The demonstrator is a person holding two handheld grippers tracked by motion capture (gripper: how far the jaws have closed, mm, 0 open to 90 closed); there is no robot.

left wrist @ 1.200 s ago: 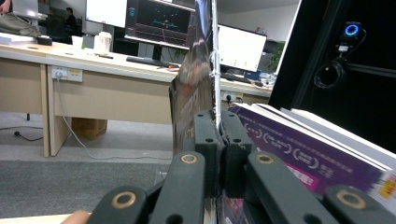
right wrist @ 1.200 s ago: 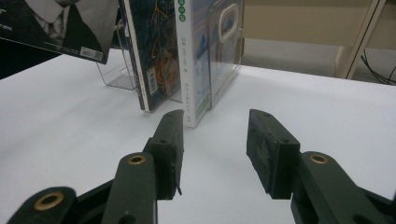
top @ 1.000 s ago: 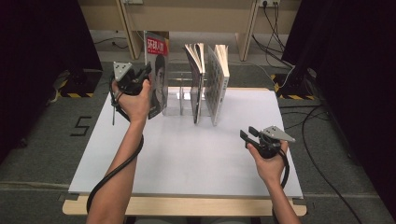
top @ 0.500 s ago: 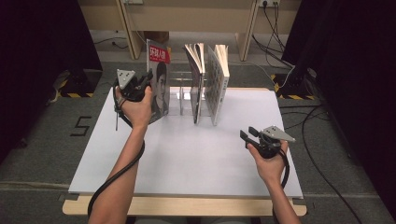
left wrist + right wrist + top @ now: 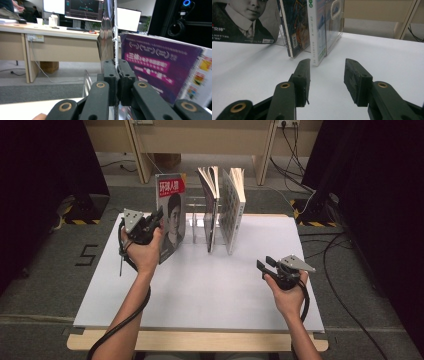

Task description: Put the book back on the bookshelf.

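Glossy thin magazine (image 5: 171, 215) upright in left claw (image 5: 158, 216).

Left gripper (image 5: 117, 75): jaws closed on thin edge of magazine (image 5: 110, 37), held upright. Purple-covered book (image 5: 160, 67) just right of magazine. Monitors (image 5: 83, 10) behind magazine, blurred.

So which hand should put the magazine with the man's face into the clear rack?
Probably the left. The left gripper is already clamped on the magazine's edge, right beside the clear rack. The right gripper sits open over the white table, holding nothing.
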